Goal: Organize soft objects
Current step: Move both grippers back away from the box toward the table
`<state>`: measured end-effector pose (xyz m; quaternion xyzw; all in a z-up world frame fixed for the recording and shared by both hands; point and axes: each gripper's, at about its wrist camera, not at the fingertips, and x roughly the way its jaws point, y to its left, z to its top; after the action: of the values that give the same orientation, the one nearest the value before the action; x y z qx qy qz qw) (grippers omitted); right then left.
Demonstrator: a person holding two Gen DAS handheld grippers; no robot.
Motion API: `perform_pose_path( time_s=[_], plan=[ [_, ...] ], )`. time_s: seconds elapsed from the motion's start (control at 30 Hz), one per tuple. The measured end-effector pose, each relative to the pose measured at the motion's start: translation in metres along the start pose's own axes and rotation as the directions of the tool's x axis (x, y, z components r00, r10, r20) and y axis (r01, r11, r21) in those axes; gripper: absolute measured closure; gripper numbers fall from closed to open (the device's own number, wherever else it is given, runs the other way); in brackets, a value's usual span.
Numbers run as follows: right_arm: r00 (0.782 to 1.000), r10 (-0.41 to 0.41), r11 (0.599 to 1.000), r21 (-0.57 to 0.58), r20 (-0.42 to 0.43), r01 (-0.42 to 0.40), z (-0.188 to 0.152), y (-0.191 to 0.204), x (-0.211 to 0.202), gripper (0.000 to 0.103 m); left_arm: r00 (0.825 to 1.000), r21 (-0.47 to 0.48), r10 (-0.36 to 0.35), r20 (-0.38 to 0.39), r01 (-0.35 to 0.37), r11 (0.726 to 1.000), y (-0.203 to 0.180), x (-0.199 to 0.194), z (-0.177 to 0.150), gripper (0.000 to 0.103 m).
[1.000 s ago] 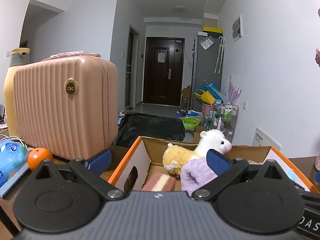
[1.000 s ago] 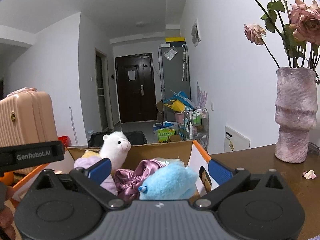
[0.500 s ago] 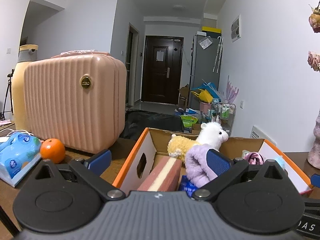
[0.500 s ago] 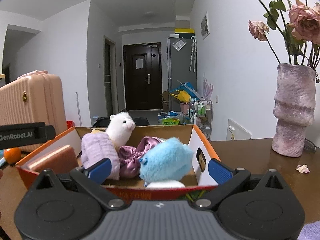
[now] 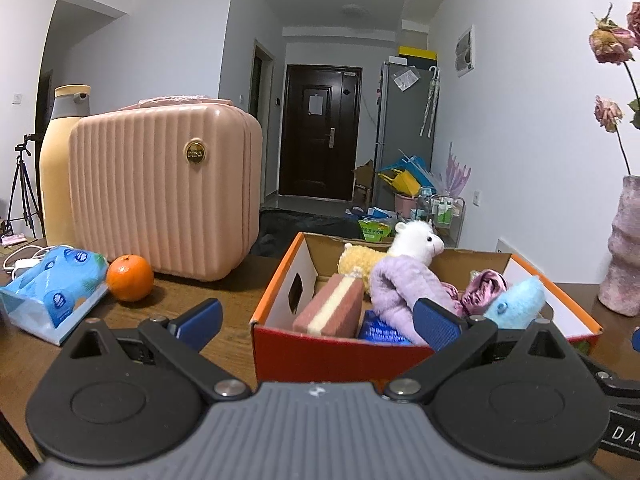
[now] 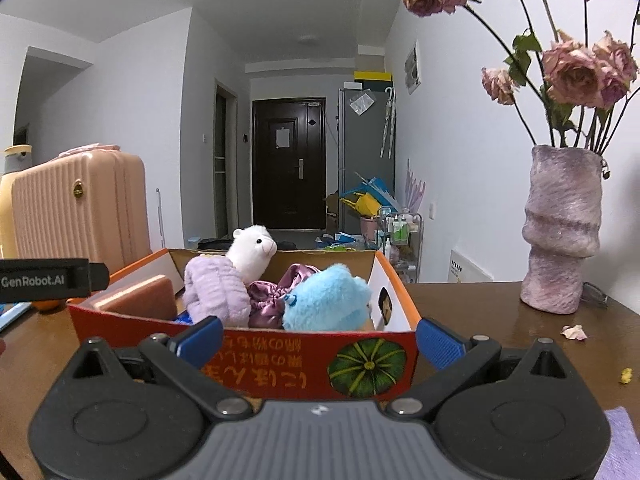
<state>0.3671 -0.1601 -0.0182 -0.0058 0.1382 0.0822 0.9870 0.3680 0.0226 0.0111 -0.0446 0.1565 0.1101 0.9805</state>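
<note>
Both grippers' empty jaws gape before the box (image 6: 280,350) of soft toys (image 6: 326,300).

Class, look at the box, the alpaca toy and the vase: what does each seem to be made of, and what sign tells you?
Box: apparently cardboard, with a brown raw inside and a glossy red printed outside.
Alpaca toy: plush fabric, going by its fuzzy white pile.
Vase: possibly ceramic or stone, given its rough, matte, mottled purple surface; the look leaves this open.

Item count, approx.
1 box (image 5: 332,354) w/ 6 soft items; 1 suitcase (image 5: 160,192), 1 orange (image 5: 130,278), 1 tissue pack (image 5: 50,292), 1 vase (image 6: 560,232), 2 hand-held grippers.
</note>
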Motion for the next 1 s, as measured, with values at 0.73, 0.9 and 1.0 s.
perform_pose_path(
  time_s=[0.73, 0.9, 1.0],
  plan=[
    [1.000, -0.027, 0.999, -0.046, 0.009, 0.028, -0.023, -0.009, -0.083, 0.000, 0.995, 0.046, -0.072, -0.072, 0.075, 0.996, -0.003, -0.072, -0.034, 0.000],
    [0.999, -0.037, 0.998, -0.053, 0.009, 0.038, -0.027, -0.013, -0.099, 0.000, 0.992, 0.054, -0.087, -0.090, 0.092, 0.994, -0.006, -0.084, -0.040, 0.000],
    [0.999, -0.041, 0.998, -0.053, 0.007, 0.041, -0.029, -0.017, -0.108, 0.000, 0.991, 0.057, -0.093, -0.100, 0.099, 0.993, -0.008, -0.090, -0.044, 0.000]
  ],
)
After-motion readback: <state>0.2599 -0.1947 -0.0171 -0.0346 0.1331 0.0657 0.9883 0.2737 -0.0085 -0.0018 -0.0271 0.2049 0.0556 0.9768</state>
